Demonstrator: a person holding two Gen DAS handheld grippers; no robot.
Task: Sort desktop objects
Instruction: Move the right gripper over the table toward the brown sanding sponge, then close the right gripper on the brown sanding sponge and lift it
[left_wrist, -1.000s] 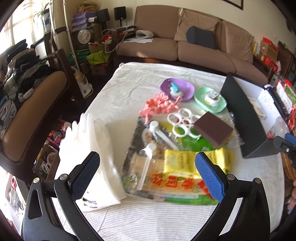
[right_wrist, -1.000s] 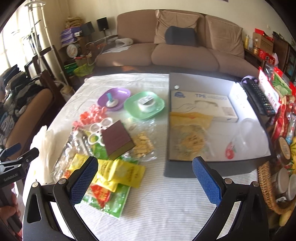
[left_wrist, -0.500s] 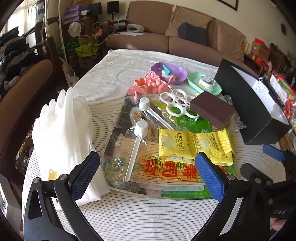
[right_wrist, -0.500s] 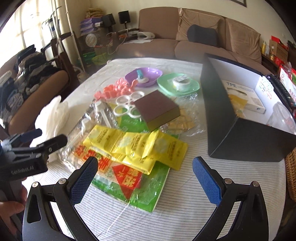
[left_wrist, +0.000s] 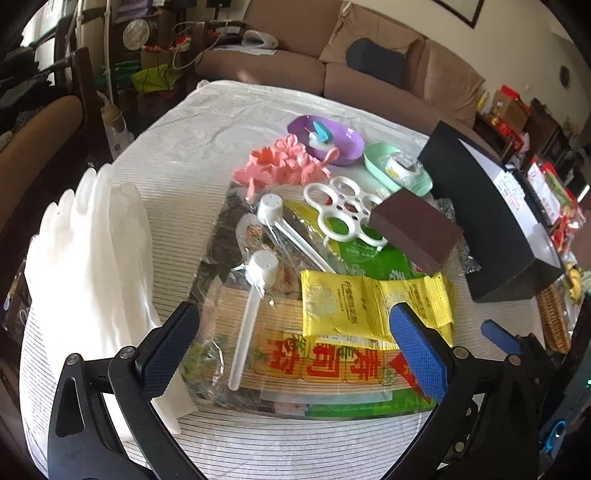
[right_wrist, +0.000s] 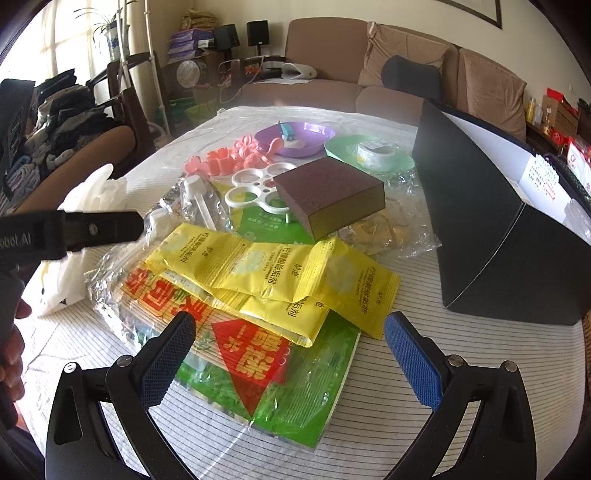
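- L gripper (left_wrist: 293, 345): jaws spread wide, nothing held; hovers over the near-left part of the pile, above the clear-wrapped bamboo mat pkg w/ red characters (left_wrist: 295, 354).
- R gripper (right_wrist: 290, 354): also wide apart, empty; hangs over the near end of that same pkg (right_wrist: 236, 354), green printed corner below it.
- Round table w/ white striped cloth (left_wrist: 192, 147) carries everything.
- Strip of yellow foil sachets (right_wrist: 280, 273) lies across the mat pkg, roughly mid-pile.
- Brown rectangular sponge block (right_wrist: 328, 195) sits tilted on the white plastic multi-ring holder (right_wrist: 255, 188), just behind the sachets.
- Two white plastic scoops w/ round perforated heads (left_wrist: 258, 280) in clear wrap, left part of pile.
- Pink flower-shaped plastic clips (left_wrist: 280, 162) behind the ring holder, touching the purple oval dish (left_wrist: 343, 144).
- Mint-green oval dish (right_wrist: 402, 158) w/ a tape roll (right_wrist: 375, 151) inside, just beside the purple one.
- White rubber gloves (left_wrist: 88, 236) flat at the left table edge, apart from the pile.
- Black open cardboard box w/ white inside (right_wrist: 491, 221) to the right, near the sponge.
- Crinkled clear bag w/ yellowish contents (right_wrist: 384, 229) between sponge & box.
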